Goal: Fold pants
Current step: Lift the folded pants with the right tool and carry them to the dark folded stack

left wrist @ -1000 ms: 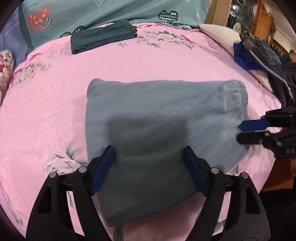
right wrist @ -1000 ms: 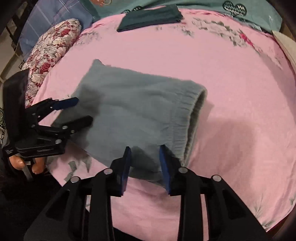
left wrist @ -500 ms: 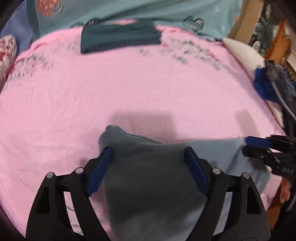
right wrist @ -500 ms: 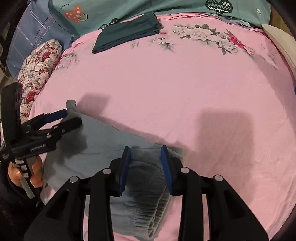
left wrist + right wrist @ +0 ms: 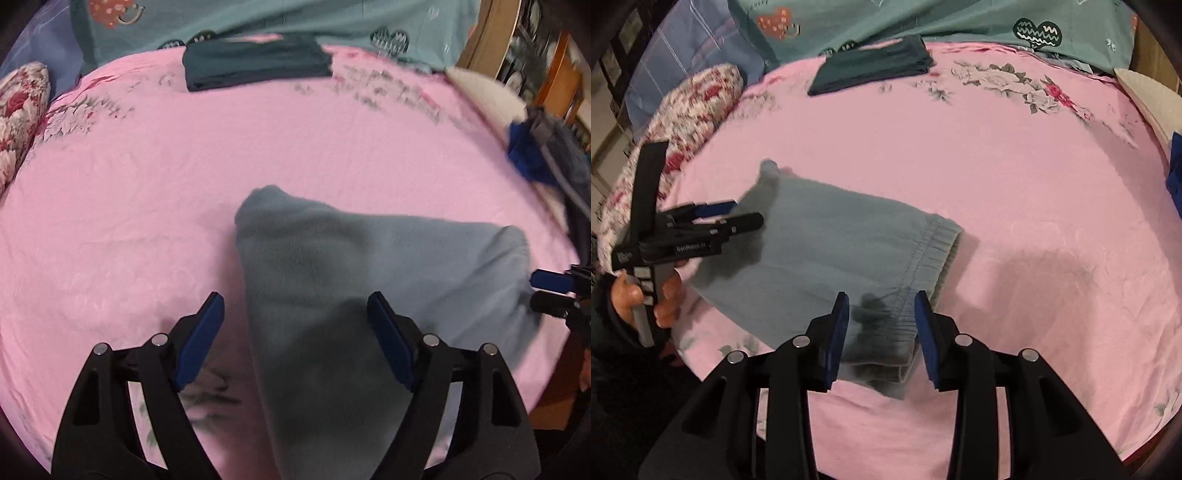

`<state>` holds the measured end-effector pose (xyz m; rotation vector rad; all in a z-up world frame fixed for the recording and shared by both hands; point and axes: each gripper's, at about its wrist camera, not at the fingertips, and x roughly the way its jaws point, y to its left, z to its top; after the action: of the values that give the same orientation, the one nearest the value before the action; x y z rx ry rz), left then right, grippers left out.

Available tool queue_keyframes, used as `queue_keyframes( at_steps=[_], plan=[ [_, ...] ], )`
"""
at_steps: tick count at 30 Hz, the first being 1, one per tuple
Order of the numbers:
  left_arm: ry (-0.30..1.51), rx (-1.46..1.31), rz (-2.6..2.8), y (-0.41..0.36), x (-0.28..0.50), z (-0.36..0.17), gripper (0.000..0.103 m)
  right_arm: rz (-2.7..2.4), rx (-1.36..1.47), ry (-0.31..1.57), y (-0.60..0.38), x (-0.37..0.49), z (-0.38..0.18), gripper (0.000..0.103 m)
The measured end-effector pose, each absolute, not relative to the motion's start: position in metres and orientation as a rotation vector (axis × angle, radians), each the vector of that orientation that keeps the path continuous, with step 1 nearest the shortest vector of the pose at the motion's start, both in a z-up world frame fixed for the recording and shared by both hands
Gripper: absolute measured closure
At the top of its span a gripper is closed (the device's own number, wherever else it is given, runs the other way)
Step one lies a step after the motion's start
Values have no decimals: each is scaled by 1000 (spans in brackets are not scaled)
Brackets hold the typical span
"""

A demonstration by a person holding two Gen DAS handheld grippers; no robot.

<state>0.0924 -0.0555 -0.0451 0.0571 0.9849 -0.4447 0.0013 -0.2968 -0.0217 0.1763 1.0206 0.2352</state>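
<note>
Folded grey-blue fleece pants (image 5: 332, 266) lie on the pink bed sheet (image 5: 147, 177), also in the right wrist view (image 5: 842, 236), with the elastic waistband (image 5: 931, 254) at their right end. My left gripper (image 5: 295, 325) is open, its fingers wide apart above the near edge of the pants, holding nothing. My right gripper (image 5: 881, 325) is open above the waistband corner, holding nothing. Each gripper shows in the other's view: the right one (image 5: 546, 291) at the right end of the pants, the left one (image 5: 738, 216) at their left end.
A folded dark teal garment (image 5: 255, 64) lies at the far side of the bed, also in the right wrist view (image 5: 871, 62). A floral pillow (image 5: 690, 107) is at the left. Blue and dark clothes (image 5: 535, 155) are piled at the right edge. Teal bedding (image 5: 960, 22) runs along the back.
The pants were lifted and moved half a second ago and now lie flat again. Both grippers have let go and drawn back a little; the right gripper has opened wider.
</note>
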Motion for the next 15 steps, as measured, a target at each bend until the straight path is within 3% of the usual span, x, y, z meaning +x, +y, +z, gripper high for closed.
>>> queue_keyframes(
  at_steps=[1,3,5,12,15],
  plan=[
    [956,30,-464,-45,85,-36,20,240,193,992,-302,-4,-14,51],
    [929,-1,-507,-25,72,-25,17,212,213,954,-316,-13,-5,22],
    [944,-26,-540,-12,70,-28,14,192,275,944,-334,-13,-9,13],
    [1061,-150,-596,-20,93,-66,16,276,496,1016,-346,8,-59,13],
    [1076,-178,-646,-33,94,-66,17,309,458,1017,-329,8,-63,15]
  ],
)
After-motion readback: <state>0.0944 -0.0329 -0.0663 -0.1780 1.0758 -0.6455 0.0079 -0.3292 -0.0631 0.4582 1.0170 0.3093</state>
